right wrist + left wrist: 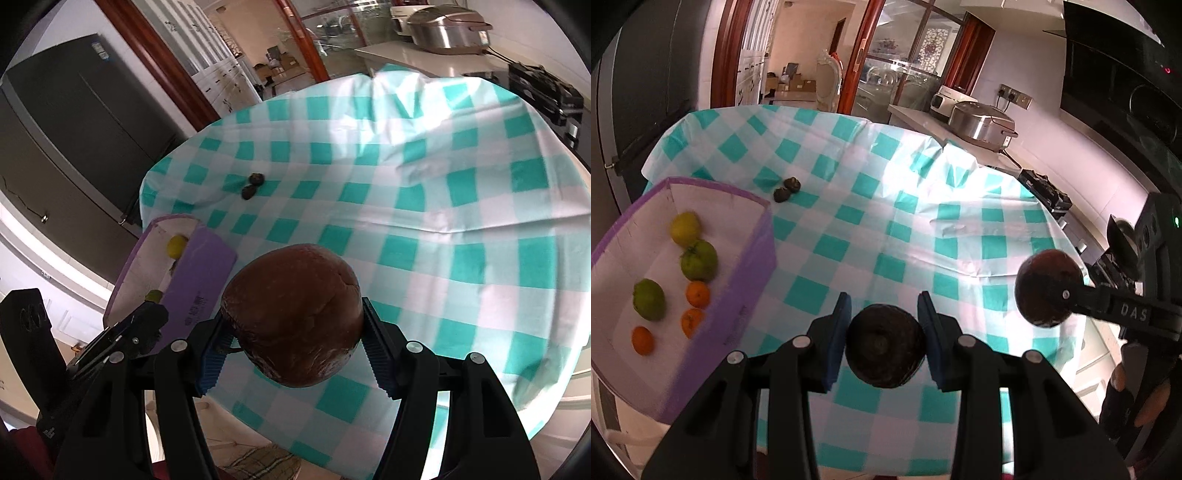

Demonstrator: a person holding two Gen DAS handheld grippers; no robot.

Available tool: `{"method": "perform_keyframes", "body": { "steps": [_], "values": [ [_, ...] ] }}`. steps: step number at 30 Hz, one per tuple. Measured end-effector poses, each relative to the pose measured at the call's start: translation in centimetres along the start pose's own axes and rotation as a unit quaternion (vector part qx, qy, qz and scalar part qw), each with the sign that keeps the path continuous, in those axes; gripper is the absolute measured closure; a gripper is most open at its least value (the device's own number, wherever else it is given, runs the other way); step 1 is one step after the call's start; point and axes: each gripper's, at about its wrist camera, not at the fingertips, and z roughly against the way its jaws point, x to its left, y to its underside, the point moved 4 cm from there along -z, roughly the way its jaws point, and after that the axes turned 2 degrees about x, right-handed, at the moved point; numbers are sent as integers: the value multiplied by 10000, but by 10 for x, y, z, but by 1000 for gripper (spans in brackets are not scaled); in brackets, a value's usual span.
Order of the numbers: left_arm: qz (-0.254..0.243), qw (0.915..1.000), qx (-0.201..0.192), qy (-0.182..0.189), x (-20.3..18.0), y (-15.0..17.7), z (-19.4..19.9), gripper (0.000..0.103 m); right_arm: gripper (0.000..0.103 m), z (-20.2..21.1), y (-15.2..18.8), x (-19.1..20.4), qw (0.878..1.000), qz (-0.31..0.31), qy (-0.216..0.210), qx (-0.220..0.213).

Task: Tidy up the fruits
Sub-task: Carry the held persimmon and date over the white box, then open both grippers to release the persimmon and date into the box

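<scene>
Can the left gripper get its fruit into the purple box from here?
Probably yes. The left gripper holds a dark fruit above the cloth, and the purple box sits open-topped just beside it, nothing between.

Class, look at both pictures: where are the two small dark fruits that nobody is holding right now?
In the left wrist view the two small dark fruits lie touching on the checked tablecloth, just beyond the far right corner of the purple box.

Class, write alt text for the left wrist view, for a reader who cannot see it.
The left gripper holds a dark brown fruit above a teal-checked tablecloth. A purple box at left contains green, yellow and orange fruits; at right, the right gripper holds another brown fruit.
</scene>
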Motion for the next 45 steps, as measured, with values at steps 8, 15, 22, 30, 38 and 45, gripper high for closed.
{"method": "perform_keyframes", "body": {
  "steps": [8,15,22,30,38,45],
  "values": [
    [-88,9997,160,-133,123,-19,32,66,39,-59,-10,108,9998,151,-116,71],
    [-122,9972,650,-344,226,-19,33,66,39,-121,-10,212,9982,500,-178,281],
    [-596,9873,1473,-92,263,7,15,66,39,-174,-10,265,9951,738,173,636],
    [-763,9787,1907,29,268,19,-11,66,39,-230,-12,290,9633,2028,1307,1178],
    [-1233,9651,2312,-52,269,18,-34,65,39,-289,-13,284,9173,2928,1951,1863],
    [-1436,9467,2876,-182,265,24,-71,65,39,-331,-17,265,8734,3346,2331,2663]
  ]
}}
